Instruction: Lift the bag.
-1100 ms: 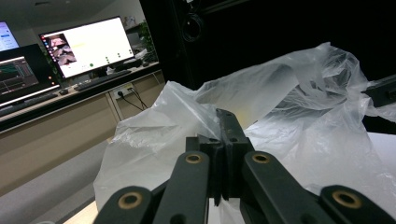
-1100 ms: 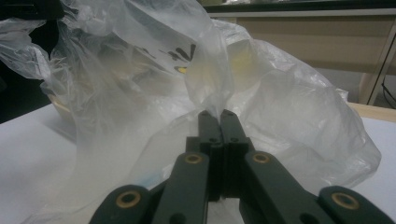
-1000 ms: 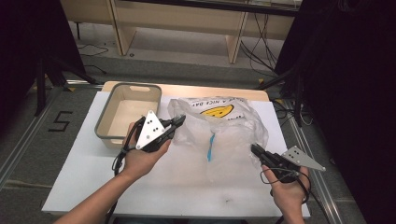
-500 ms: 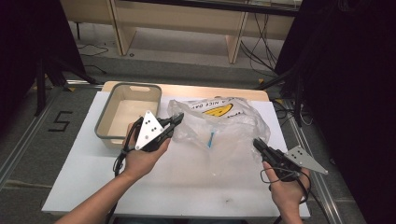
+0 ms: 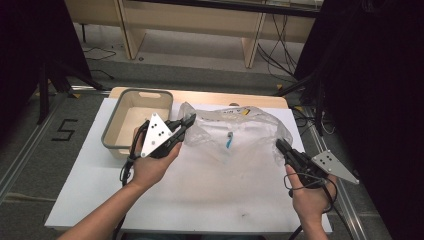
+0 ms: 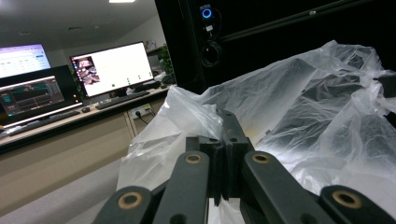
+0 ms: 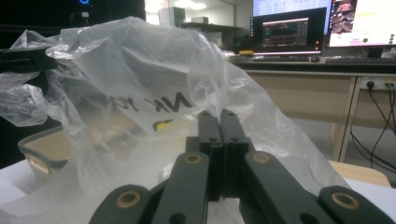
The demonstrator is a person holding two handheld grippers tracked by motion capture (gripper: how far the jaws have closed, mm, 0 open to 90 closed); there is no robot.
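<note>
Holding a clear plastic bag (image 5: 235, 137) up over the white table (image 5: 90, 185), just beside the grey bin (image 5: 112, 145): left gripper (image 5: 189, 121) clenched on one edge, right gripper (image 5: 280, 146) clenched on the opposite edge (film pinched between both closed jaws). Likely spreading the bag; next calling for pulling apart evenly, avoiding tearing.

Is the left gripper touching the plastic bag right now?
Touching. In the left gripper view the left gripper has its jaws shut on a fold of the plastic bag.
</note>
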